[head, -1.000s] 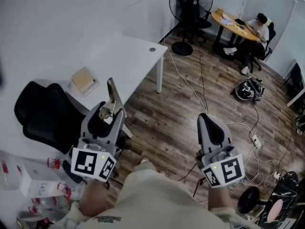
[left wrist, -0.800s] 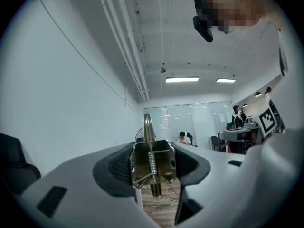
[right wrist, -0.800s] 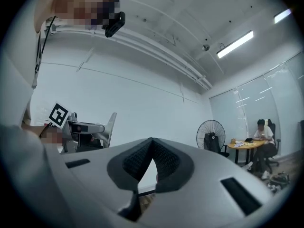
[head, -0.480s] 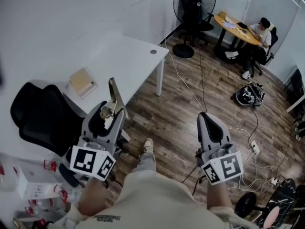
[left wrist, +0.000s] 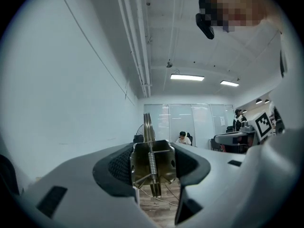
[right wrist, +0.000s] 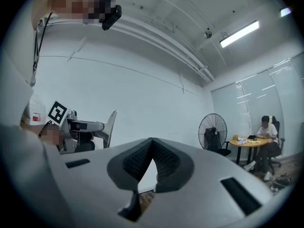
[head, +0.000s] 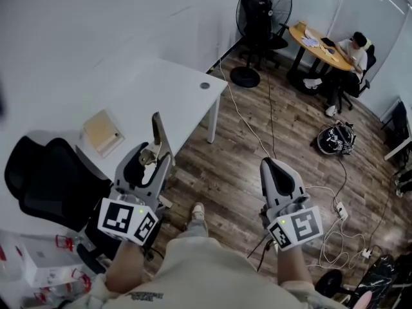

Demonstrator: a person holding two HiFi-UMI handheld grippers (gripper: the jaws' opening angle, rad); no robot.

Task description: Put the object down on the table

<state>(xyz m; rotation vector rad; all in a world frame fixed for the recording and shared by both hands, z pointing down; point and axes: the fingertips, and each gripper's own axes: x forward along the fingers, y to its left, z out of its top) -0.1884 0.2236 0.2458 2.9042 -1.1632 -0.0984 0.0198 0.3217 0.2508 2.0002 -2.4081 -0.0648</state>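
A metal spring clip (head: 156,136) with a long flat blade is held upright in my left gripper (head: 152,157), which is shut on its sprung body. In the left gripper view the clip (left wrist: 152,161) fills the gap between the jaws, its blade pointing away. The gripper hangs in the air above the wooden floor, just off the front edge of the white table (head: 161,85). My right gripper (head: 271,165) is shut and holds nothing, out over the floor to the right. In the right gripper view its pads (right wrist: 164,158) meet at the tips.
A tan box (head: 102,132) lies on the table. A black office chair (head: 45,179) stands at the left. A standing fan (head: 262,8), a seated person (head: 353,47) at a round table, a black bag (head: 336,138) and floor cables (head: 335,205) lie beyond.
The person has stepped forward; a shoe now shows below. The table, tan box and chair have slid down and left in the head view. Both grippers keep their pose, clip still held.
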